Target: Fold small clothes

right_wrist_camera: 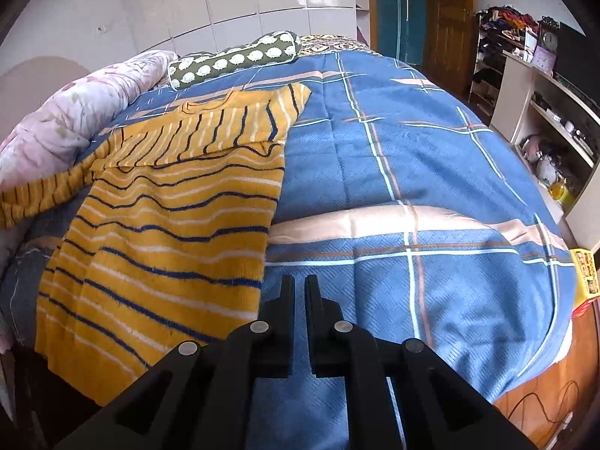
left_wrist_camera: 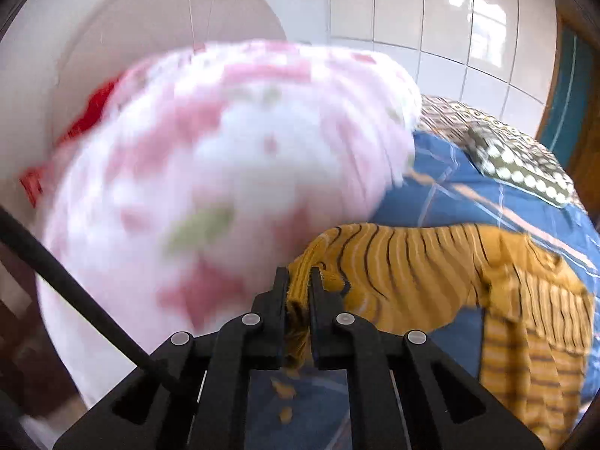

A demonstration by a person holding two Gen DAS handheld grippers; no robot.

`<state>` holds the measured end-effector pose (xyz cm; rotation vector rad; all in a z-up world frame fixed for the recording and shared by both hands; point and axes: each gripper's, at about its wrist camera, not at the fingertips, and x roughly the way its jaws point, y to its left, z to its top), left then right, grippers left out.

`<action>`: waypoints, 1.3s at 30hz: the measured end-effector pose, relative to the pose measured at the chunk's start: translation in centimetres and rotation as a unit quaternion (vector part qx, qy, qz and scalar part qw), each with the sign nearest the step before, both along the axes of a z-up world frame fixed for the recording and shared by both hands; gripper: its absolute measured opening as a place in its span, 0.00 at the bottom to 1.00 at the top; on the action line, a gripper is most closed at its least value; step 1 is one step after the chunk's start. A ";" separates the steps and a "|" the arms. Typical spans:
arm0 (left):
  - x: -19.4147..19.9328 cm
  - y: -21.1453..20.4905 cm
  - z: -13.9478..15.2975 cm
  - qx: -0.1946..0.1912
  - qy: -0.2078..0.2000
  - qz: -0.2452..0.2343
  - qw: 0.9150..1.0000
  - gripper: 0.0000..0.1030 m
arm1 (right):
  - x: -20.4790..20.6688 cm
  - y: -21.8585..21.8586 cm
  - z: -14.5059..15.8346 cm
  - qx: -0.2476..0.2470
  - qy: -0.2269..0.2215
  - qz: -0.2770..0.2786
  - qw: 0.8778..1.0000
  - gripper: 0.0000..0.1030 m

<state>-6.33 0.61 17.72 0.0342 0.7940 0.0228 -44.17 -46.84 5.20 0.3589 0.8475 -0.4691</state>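
The left gripper has its jaws clamped on the cuff of the yellow striped sweater, with the sleeve stretching off to the right of the jaws over the blue plaid bedspread. A blurry pink floral quilt bulges up just left of them. The right gripper is holding nothing, jaws nearly together above the bedspread, and the sweater lies flat ahead and left of them.

We see our left gripper pinching the yellow striped sweater's cuff, beside a blurred pink floral quilt, over the blue bedsheet.
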 end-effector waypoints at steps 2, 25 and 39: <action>0.5 -1.7 1.7 0.000 -0.007 -0.006 1.000 0.09 | 0.0 0.0 -0.2 0.007 -0.003 0.005 1.000 0.06; -6.7 -48.5 -5.2 -0.105 0.148 -0.408 0.895 0.48 | -4.2 -7.0 -2.5 0.074 -0.047 -0.044 0.995 0.06; -13.7 -22.3 -0.6 -0.153 0.076 -0.308 0.936 0.81 | 8.4 -6.9 3.6 0.094 -0.127 0.053 0.986 0.53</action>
